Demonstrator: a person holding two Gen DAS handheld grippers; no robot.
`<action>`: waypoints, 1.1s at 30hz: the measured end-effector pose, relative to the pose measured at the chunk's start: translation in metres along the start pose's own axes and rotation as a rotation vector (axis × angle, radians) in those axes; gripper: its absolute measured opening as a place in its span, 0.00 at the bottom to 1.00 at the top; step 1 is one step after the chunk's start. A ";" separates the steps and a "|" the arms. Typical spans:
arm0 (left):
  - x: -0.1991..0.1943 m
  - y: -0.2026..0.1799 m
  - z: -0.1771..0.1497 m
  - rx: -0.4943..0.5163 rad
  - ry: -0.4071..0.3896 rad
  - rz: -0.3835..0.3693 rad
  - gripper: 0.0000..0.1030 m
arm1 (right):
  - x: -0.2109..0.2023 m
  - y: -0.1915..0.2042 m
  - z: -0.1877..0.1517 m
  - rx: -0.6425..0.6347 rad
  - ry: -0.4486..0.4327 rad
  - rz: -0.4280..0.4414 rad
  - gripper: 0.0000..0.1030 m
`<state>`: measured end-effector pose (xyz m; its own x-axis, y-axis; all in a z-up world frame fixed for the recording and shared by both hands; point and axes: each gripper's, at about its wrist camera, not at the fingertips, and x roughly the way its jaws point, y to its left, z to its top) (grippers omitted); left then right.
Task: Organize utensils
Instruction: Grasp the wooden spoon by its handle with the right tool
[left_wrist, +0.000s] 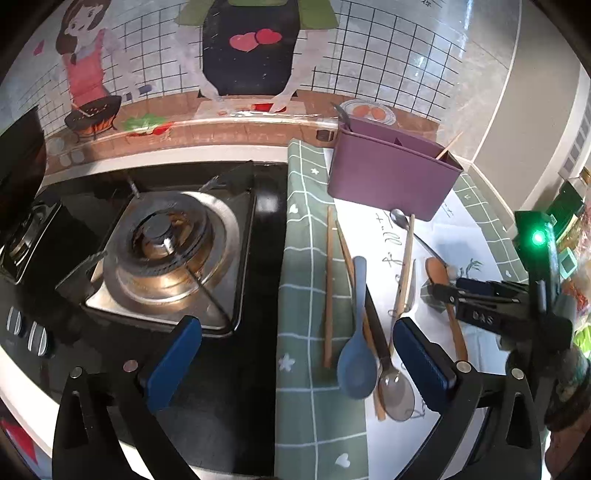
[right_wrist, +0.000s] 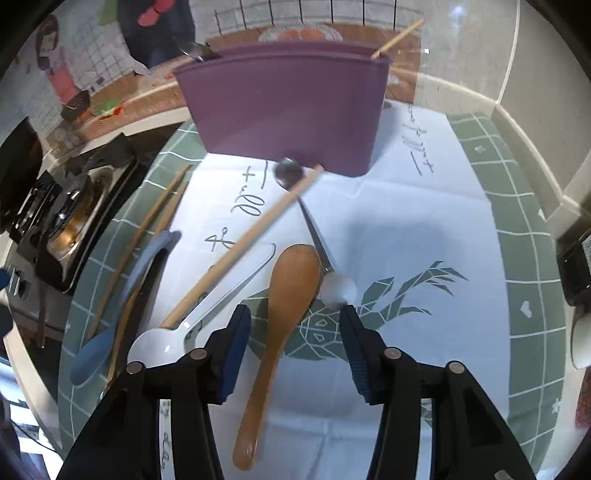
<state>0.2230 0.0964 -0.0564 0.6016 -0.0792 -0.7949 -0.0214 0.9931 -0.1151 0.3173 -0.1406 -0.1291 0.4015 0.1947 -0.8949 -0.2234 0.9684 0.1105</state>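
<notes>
Wooden spoon (right_wrist: 291, 280): one piece, light and rigid, smooth-finished, so probably a little slick; not fragile. Best hold, by my judgement, is across the slim handle just behind the bowl, where the pads can bear on both sides. It lies flat on the white cloth (right_wrist: 406, 229) of the desk, bowl pointing away, handle running back between the two pads of the right tongs (right_wrist: 295, 345). Those tongs stand partly apart, straddling the handle with a gap on each side, pressing on nothing.

Left tongs (left_wrist: 295, 362): spread fully wide, empty, hovering above the blue spoon (left_wrist: 356, 358) and a clear spoon (left_wrist: 397, 395), which lie just ahead of the right-hand pad.

Purple holder (right_wrist: 284, 110): upright, beyond the wooden spoon's bowl, already carrying a chopstick (right_wrist: 397, 38) and one metal utensil.

Loose chopsticks (left_wrist: 328, 288) lie ahead of the left tongs.
</notes>
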 end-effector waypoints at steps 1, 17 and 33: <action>0.000 0.002 -0.002 -0.004 0.004 0.000 1.00 | 0.003 0.001 0.001 -0.004 0.002 -0.010 0.41; 0.014 -0.030 -0.003 0.115 0.028 -0.101 1.00 | -0.034 -0.009 -0.015 -0.045 -0.046 -0.086 0.26; 0.083 -0.112 0.041 0.242 0.154 -0.251 0.81 | -0.080 -0.073 -0.045 0.064 -0.106 -0.074 0.26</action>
<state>0.3085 -0.0180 -0.0848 0.4363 -0.3166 -0.8423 0.3122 0.9312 -0.1882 0.2613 -0.2343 -0.0848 0.5070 0.1341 -0.8515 -0.1339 0.9881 0.0759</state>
